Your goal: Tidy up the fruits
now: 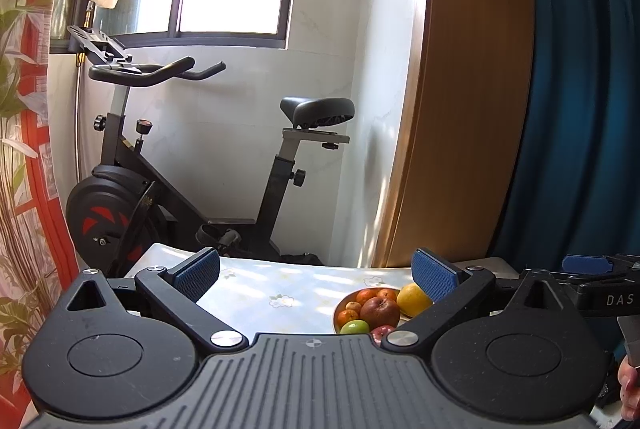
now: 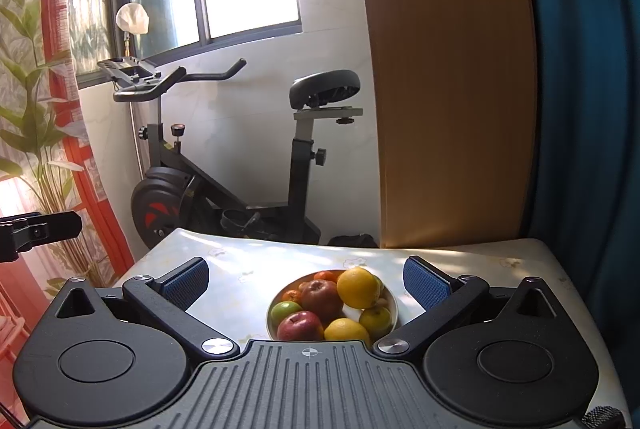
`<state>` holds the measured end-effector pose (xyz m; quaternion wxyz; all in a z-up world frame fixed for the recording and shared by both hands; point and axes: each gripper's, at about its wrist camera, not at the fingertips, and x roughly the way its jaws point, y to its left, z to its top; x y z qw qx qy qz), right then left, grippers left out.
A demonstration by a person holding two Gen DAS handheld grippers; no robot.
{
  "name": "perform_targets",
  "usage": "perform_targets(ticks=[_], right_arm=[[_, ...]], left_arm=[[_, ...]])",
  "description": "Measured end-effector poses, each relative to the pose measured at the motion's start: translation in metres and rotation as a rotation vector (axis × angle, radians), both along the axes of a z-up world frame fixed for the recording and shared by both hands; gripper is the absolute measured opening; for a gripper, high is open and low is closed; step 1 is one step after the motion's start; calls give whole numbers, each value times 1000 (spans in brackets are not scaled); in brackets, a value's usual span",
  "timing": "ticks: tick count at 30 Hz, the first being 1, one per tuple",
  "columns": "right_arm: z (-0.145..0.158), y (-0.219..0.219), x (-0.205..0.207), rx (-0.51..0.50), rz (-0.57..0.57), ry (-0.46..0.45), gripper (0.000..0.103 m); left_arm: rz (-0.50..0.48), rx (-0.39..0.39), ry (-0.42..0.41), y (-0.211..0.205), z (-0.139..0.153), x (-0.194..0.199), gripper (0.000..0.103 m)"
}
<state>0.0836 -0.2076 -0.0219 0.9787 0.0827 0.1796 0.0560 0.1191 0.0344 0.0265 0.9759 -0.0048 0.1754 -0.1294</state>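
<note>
A white bowl [image 2: 391, 303] stands on the table, piled with fruit: a dark red apple [image 2: 322, 299], a red apple [image 2: 300, 325], a green apple [image 2: 285, 311], a large yellow citrus [image 2: 358, 287] on top, more yellow fruit [image 2: 346, 331] and small oranges [image 2: 326, 275]. My right gripper [image 2: 307, 283] is open and empty, held above the near side of the bowl. My left gripper [image 1: 316, 279] is open and empty, left of the bowl [image 1: 338, 309]; the fruit [image 1: 380, 311] sits near its right finger. The right gripper's finger [image 1: 588, 263] shows at the left view's right edge.
The table [image 2: 240, 261] has a pale floral cloth. An exercise bike [image 2: 224, 165] stands behind it under a window. A wooden panel [image 2: 448, 89] and blue curtain [image 2: 580, 109] are at the back right. A red floral curtain [image 2: 36, 109] hangs left.
</note>
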Motion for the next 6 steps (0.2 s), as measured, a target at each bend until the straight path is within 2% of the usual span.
perform_targets(ticks=[6], right_arm=[[1, -2, 2, 3, -5, 6, 103]], left_arm=[[6, 0, 10, 0, -1, 2, 103]])
